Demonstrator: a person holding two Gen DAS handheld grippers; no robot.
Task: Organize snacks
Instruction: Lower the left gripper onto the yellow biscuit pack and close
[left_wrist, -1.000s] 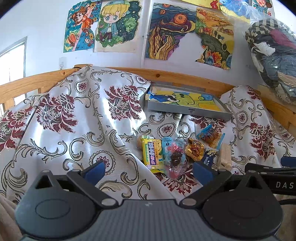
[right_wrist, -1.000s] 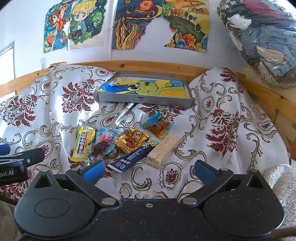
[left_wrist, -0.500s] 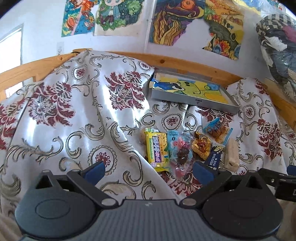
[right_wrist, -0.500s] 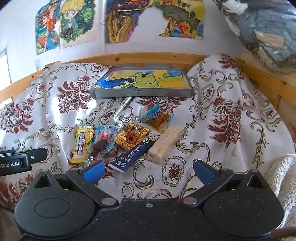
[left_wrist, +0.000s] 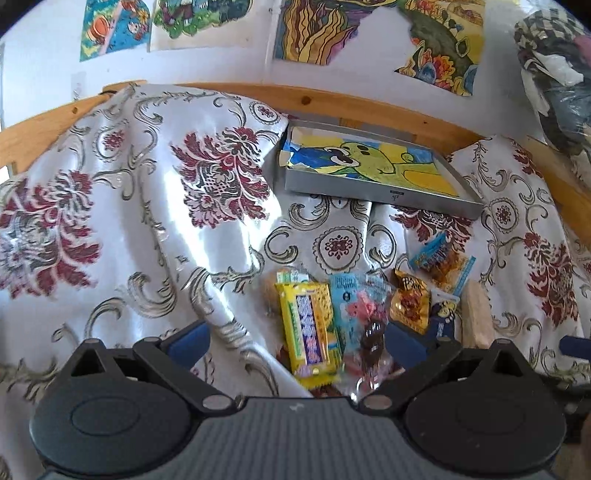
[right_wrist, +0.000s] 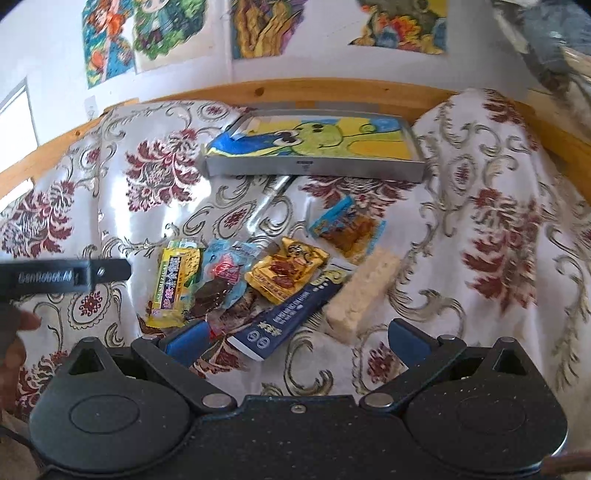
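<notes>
Several snack packets lie in a loose row on a flowered cloth. From left: a yellow bar (left_wrist: 308, 330) (right_wrist: 173, 286), a clear blue-and-pink packet (left_wrist: 360, 317) (right_wrist: 221, 275), a gold packet (left_wrist: 410, 304) (right_wrist: 286, 271), a dark blue stick pack (right_wrist: 291, 317), a pale wafer block (right_wrist: 364, 291) (left_wrist: 476, 315) and a blue-orange packet (right_wrist: 349, 229) (left_wrist: 441, 258). Behind them sits a shallow grey tin tray (left_wrist: 373, 192) (right_wrist: 314, 168) lined with a cartoon drawing. My left gripper (left_wrist: 295, 341) is open just above the yellow bar. My right gripper (right_wrist: 295, 341) is open over the blue stick pack. Neither holds anything.
The cloth (left_wrist: 147, 221) is draped over a wooden frame (right_wrist: 314, 92) against a wall hung with colourful drawings (left_wrist: 325, 29). A bag of folded clothes (left_wrist: 557, 74) sits at the upper right. The left gripper's body (right_wrist: 62, 277) juts in from the left in the right wrist view.
Both grippers have moved forward and down toward the row of snacks, which now look larger and closer. The jaws stayed open and no packet moved.
</notes>
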